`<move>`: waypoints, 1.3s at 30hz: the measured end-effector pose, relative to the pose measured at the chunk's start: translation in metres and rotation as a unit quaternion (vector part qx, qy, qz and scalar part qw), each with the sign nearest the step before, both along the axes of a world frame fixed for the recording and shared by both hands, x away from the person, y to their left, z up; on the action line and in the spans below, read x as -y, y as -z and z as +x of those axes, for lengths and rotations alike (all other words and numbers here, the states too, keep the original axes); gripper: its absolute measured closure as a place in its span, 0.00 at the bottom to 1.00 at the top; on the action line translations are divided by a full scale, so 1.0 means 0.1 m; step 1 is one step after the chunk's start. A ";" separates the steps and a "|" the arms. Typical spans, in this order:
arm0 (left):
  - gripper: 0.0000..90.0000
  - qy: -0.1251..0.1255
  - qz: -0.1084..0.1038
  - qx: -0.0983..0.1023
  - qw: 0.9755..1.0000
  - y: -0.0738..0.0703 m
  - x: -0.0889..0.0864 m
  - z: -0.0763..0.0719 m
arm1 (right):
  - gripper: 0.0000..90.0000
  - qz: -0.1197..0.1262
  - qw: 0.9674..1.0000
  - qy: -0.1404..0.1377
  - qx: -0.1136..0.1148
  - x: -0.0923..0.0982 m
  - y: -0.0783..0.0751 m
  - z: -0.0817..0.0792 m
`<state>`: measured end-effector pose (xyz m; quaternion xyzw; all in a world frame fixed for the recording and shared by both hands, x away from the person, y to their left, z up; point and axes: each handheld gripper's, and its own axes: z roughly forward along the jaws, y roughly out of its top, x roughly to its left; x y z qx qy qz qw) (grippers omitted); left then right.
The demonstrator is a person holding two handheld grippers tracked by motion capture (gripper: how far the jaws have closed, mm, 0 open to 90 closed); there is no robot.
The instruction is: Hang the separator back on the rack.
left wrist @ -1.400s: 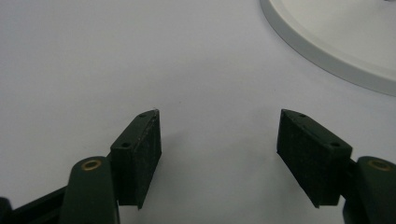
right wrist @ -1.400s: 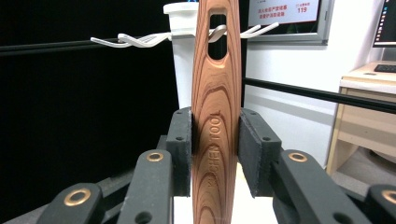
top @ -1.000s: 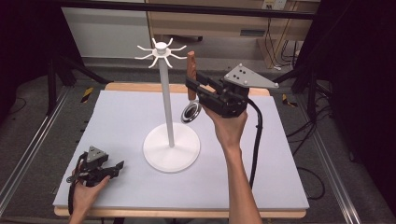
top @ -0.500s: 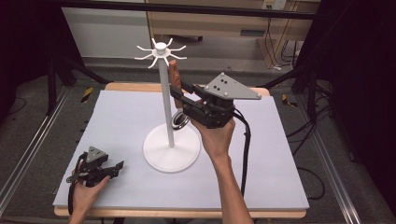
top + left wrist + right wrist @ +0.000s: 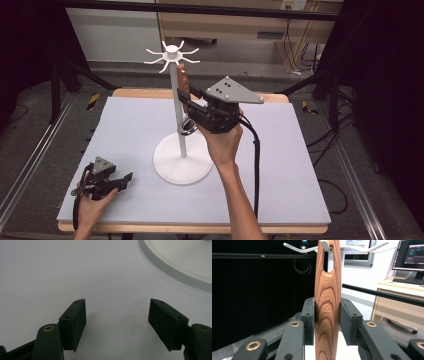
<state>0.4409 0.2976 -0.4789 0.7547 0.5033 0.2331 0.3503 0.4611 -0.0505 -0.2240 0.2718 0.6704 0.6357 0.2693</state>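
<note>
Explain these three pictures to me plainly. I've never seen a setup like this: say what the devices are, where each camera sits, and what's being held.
A person holds a hand-operated two-jaw gripper in each hand. The high view looks down on a table from above. On it stands a white rack, a pole with hooks on top. The other two pictures come from cameras riding on the grippers, looking along their black jaws. The left gripper rests low over the table, jaws open with nothing between them. The right gripper is raised and shut on a wooden handle of a utensil. The handle has a hanging hole, which sits close to one hook of the rack.
</note>
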 end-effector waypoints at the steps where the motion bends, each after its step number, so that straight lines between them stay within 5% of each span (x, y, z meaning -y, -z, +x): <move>1: 0.33 0.000 0.000 0.000 1.000 0.00 0.00 0.00 | 0.75 0.001 1.000 0.002 0.001 -0.01 0.00 0.01; 10: 0.33 0.000 -0.001 0.000 1.000 0.00 0.00 0.00 | 0.74 -0.004 1.000 0.008 0.003 -0.06 0.01 0.03; 20: 0.33 0.002 0.003 -0.001 1.000 0.01 0.02 0.00 | 0.54 0.013 1.000 0.006 0.000 0.20 0.20 -0.10; 29: 0.33 0.001 0.001 -0.002 1.000 0.01 0.03 0.00 | 0.36 0.022 0.998 0.049 -0.024 0.71 0.65 -0.20; 39: 0.35 0.007 0.000 -0.002 1.000 0.01 0.05 -0.01 | 0.30 0.016 0.993 0.088 -0.078 1.18 1.21 -0.20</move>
